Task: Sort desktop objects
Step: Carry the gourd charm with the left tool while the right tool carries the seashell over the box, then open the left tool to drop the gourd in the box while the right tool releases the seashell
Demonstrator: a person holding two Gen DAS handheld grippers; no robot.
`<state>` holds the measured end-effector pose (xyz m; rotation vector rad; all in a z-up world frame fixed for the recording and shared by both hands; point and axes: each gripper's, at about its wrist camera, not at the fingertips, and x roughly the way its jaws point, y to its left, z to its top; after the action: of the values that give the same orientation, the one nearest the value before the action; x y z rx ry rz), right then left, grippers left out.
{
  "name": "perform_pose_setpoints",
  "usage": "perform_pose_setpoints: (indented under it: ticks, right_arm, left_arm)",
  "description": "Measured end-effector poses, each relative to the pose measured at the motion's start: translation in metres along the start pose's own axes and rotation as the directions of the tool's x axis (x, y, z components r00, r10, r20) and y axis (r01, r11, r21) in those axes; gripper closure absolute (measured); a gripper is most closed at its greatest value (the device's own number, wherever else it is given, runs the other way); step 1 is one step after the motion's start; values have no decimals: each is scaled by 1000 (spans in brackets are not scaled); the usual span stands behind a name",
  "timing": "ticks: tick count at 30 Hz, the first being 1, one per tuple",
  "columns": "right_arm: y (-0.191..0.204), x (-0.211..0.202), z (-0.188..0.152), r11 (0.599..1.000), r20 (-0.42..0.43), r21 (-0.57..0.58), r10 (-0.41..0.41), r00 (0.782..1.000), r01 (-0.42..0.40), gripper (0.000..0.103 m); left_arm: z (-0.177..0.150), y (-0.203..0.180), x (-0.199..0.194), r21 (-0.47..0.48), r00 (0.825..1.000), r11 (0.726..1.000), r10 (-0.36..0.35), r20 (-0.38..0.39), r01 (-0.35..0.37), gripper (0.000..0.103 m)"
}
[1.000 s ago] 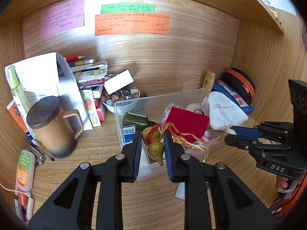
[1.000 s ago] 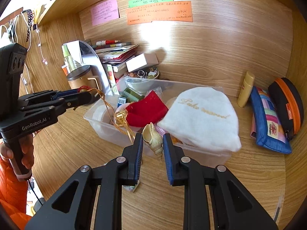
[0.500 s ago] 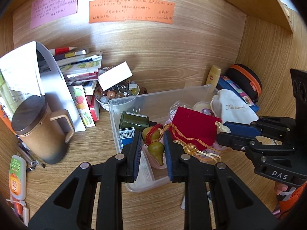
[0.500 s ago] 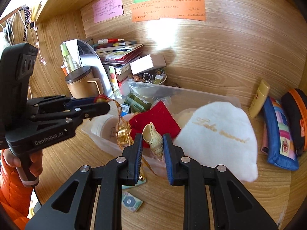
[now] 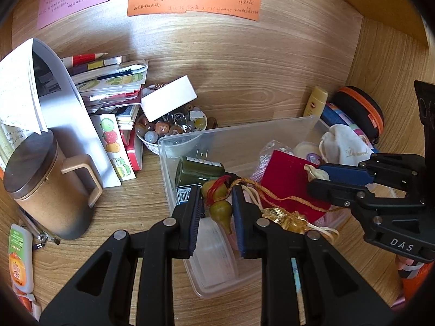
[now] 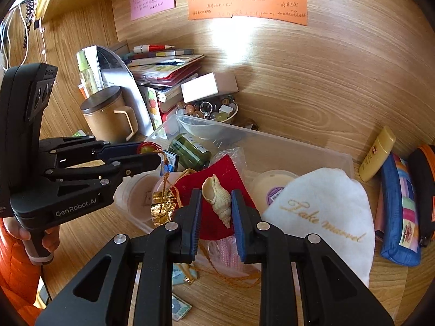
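The left gripper (image 5: 216, 212) is clamping a gourd charm (image 5: 220, 208) and the right gripper (image 6: 216, 212) a seashell (image 6: 217, 198), both hanging over the clear bin (image 5: 244, 133); next, each is probably needing release inside.

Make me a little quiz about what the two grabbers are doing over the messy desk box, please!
1. True or false: the left gripper is shut on a gourd charm with a red and gold cord.
2. What does the right gripper hold? A) a yellow tube B) a seashell C) a brown mug
3. Fill in: both held things hang above the clear plastic ____.

Key:
1. True. The two-lobed gourd sits between the pads, and its cord trails to a gold ornament.
2. B. The pale seashell is clamped; the yellow tube lies on the desk, and the mug stands by the books.
3. Box.
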<state>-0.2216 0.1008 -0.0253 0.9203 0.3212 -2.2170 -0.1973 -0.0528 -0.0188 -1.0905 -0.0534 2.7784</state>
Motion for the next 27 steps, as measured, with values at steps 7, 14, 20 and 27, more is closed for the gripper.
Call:
perform_pose_setpoints:
  ticks: [7, 14, 20, 27]
  right_arm:
    - [-2, 10, 0, 1000, -14, 0, 2, 1000, -2, 84]
    - [3, 12, 2, 999, -8, -29, -18, 1000, 18, 84]
    - [4, 14, 2, 999, -16, -28, -20, 1000, 20, 84]
    - [6, 11, 2, 999, -17, -35, -27, 999, 26, 76]
  left_arm:
    - [1, -1, 9, 15, 1000, 1000, 2, -16, -2, 81]
    - [0, -2, 11, 24, 1000, 1000, 5, -21, -5, 81]
    - [0, -5, 10, 39, 999, 999, 19, -26, -18, 76]
    - [1, -5, 2, 36, 1000, 999, 28, -6, -28, 62]
